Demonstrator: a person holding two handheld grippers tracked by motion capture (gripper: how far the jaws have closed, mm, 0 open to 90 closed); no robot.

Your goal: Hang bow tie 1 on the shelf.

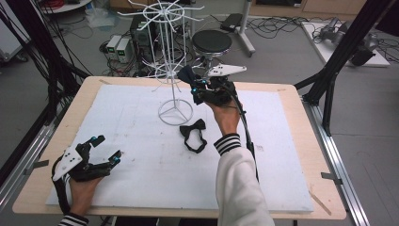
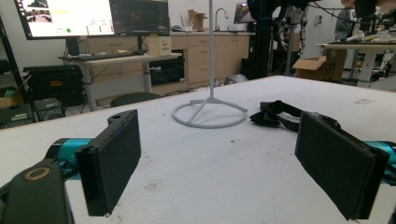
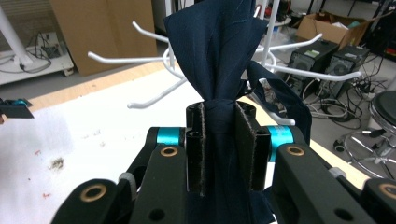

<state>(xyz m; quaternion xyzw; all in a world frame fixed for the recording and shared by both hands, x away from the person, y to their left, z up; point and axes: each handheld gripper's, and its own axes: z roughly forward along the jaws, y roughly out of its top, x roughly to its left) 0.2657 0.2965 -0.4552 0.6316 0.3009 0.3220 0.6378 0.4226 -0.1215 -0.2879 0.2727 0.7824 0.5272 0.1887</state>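
**Bow ties and wire rack: items on the table**

White wire rack: stands upright on the white board, ring base toward the far middle, thin pole rising to tiers of hooked arms. In the right gripper view the arms spread directly behind the held tie, and one low arm reaches toward the gripper from the left. Nothing hangs on the arms that I can see.

Navy bow tie: held up off the table, close beside the rack's lower arms. The right gripper is clamped on its knot, both pads pressed against the cloth; a fan of fabric stands up above the jaws and its strap loops off to the right.

Black bow tie: lies flat on the board just beside the rack's base, its strap curled in a loop toward the near side. It sits between the two grippers, touching neither.

Left gripper: rests low at the near left corner of the board, jaws spread wide with nothing between them. In the left gripper view the rack's base and the black bow tie lie well ahead of it.

Surroundings: a round black stool behind the table, computer cases and cables on the floor.
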